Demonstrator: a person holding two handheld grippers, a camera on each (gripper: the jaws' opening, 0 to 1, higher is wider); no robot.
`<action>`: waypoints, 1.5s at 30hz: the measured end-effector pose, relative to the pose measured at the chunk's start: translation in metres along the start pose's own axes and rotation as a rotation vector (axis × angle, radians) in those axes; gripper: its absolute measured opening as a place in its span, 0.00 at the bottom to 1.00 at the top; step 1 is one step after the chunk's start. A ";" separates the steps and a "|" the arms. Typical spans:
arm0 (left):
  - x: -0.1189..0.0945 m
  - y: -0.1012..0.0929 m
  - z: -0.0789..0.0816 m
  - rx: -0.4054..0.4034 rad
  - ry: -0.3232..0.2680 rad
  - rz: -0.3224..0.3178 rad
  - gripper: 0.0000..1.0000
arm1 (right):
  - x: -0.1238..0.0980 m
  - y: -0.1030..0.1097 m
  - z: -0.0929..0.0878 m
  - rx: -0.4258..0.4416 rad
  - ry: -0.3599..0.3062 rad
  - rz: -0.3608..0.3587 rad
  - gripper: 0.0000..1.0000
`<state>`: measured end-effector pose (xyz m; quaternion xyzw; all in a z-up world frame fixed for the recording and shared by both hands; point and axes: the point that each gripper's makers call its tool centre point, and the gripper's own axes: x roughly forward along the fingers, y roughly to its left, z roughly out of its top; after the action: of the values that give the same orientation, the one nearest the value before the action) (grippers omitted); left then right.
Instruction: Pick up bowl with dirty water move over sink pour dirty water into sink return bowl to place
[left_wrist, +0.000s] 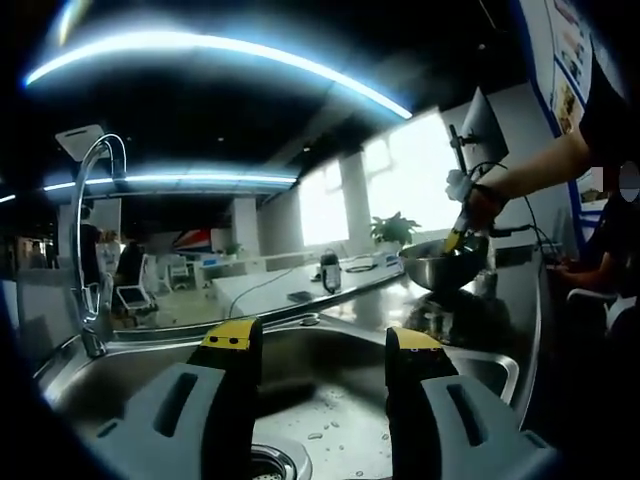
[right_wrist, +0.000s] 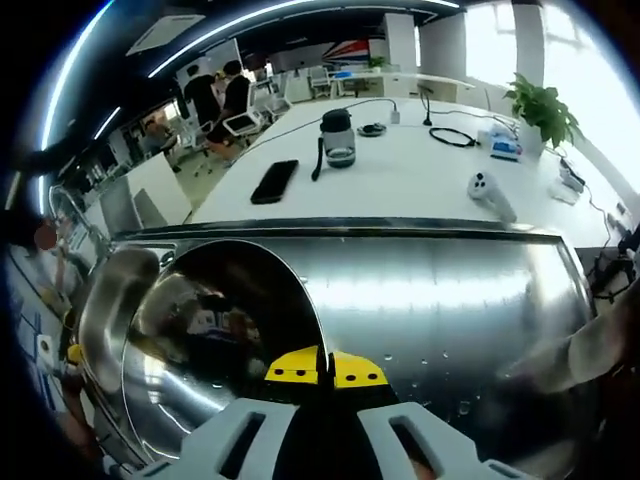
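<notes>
The steel bowl (right_wrist: 200, 340) is held by its rim in my right gripper (right_wrist: 325, 368), whose yellow-tipped jaws are pressed together on it. Its shiny inside faces the camera; I cannot make out water in it. In the left gripper view the same bowl (left_wrist: 445, 262) hangs above the steel counter at the right, with the right gripper (left_wrist: 462, 235) and a person's arm above it. My left gripper (left_wrist: 322, 340) stands open over the sink (left_wrist: 330, 420) with nothing between its jaws. The drain (left_wrist: 275, 465) lies below it.
A curved faucet (left_wrist: 90, 250) rises at the sink's left edge. The steel drainboard (right_wrist: 450, 300) stretches right of the bowl. Behind it, a white table (right_wrist: 420, 180) carries a phone (right_wrist: 272, 180), a jar (right_wrist: 338, 138), cables and a plant (right_wrist: 545, 110).
</notes>
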<state>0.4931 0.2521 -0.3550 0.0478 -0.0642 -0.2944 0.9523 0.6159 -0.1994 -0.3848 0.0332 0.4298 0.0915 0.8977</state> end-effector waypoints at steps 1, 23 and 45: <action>0.000 0.000 0.000 0.000 0.000 0.000 0.48 | 0.000 0.000 -0.002 0.011 0.002 0.001 0.00; 0.000 -0.005 -0.001 0.009 0.020 -0.005 0.48 | 0.005 -0.005 -0.006 -0.060 -0.011 -0.032 0.01; 0.001 -0.010 -0.003 0.014 0.039 -0.021 0.48 | -0.002 0.001 0.013 -0.187 -0.125 0.018 0.25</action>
<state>0.4892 0.2432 -0.3590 0.0608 -0.0473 -0.3028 0.9499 0.6243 -0.1990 -0.3752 -0.0410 0.3621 0.1371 0.9211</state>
